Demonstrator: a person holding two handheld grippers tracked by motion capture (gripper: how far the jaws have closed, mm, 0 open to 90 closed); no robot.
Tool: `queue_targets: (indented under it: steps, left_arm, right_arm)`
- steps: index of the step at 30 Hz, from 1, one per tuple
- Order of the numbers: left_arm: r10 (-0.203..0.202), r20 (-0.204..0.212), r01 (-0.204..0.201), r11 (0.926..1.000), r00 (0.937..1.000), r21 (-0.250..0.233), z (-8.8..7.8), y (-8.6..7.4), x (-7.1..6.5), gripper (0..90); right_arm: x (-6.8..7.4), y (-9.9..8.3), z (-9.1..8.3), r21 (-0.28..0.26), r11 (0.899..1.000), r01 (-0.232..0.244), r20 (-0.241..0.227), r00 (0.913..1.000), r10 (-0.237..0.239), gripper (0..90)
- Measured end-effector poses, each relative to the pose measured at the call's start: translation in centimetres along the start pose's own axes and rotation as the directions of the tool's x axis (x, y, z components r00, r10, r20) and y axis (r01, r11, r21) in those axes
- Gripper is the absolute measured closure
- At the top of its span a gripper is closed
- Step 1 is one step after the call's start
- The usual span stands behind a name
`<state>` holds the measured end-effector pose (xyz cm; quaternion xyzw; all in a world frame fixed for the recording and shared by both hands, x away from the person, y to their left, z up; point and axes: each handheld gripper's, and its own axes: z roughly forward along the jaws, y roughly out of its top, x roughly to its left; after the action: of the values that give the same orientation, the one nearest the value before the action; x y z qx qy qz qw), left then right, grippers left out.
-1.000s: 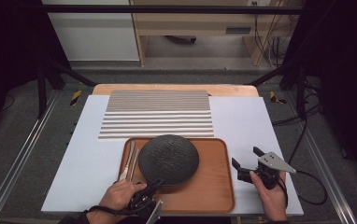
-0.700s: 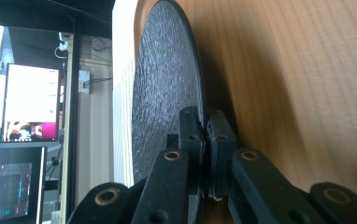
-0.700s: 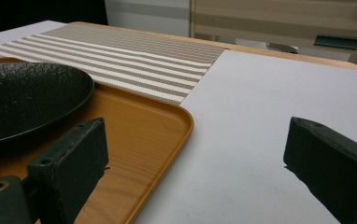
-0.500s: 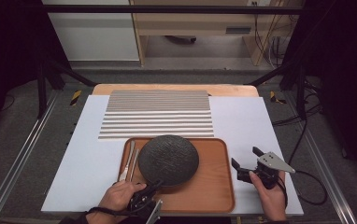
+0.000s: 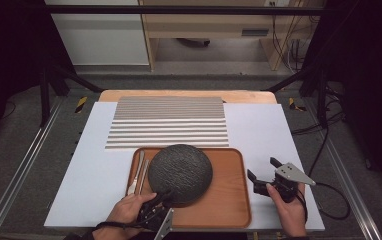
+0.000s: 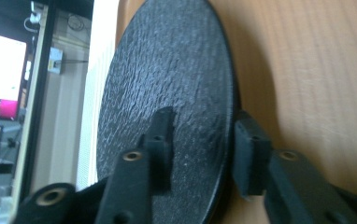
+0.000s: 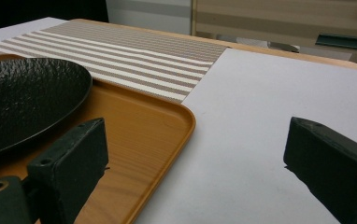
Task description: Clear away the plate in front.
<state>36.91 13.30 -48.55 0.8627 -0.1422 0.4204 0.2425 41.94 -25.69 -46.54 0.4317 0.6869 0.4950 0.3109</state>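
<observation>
A dark, rough-textured round plate (image 5: 180,172) lies on an orange-brown wooden tray (image 5: 229,200) near the table's front edge. My left gripper (image 5: 165,196) is at the plate's near rim. In the left gripper view the plate (image 6: 167,93) has its rim between the jaws of the left gripper (image 6: 204,119), over the tray (image 6: 317,70). The jaws have just been opening, and a gap shows beside one pad. My right gripper (image 5: 262,168) stands open and empty just right of the tray. In the right gripper view, the right gripper (image 7: 197,135) faces the tray's corner (image 7: 139,126) and the plate (image 7: 22,102).
Metal cutlery (image 5: 140,172) lies along the tray's left side, beside the plate. A brown-and-white striped placemat (image 5: 169,122) lies behind the tray on a white sheet (image 5: 259,130). The placemat (image 7: 134,51) shows beyond the tray in the right gripper view.
</observation>
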Motion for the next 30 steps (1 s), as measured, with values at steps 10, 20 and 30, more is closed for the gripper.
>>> queue_targets:
  steps: [10,20,30]
  left_arm:
    - [-0.252,0.076,0.254,0.9670,0.9648,-0.021,0.4,-1.1,1.7,36.3]
    - [-0.312,0.105,0.318,0.9470,0.9442,-0.046,0.2,-1.5,2.4,23.5]
    - [-0.361,0.156,0.380,0.9176,0.9195,-0.117,-0.4,-1.2,3.0,17.6]
  right_arm:
    - [0.1,-0.1,0.1,0.010,1.000,0.001,-0.001,1.0000,-0.001,6.5]
    - [0.0,-0.1,0.1,0.011,1.000,0.001,0.000,1.0000,-0.001,6.6]
    - [0.0,-0.1,0.1,0.012,1.000,0.004,0.000,1.0000,-0.004,6.5]
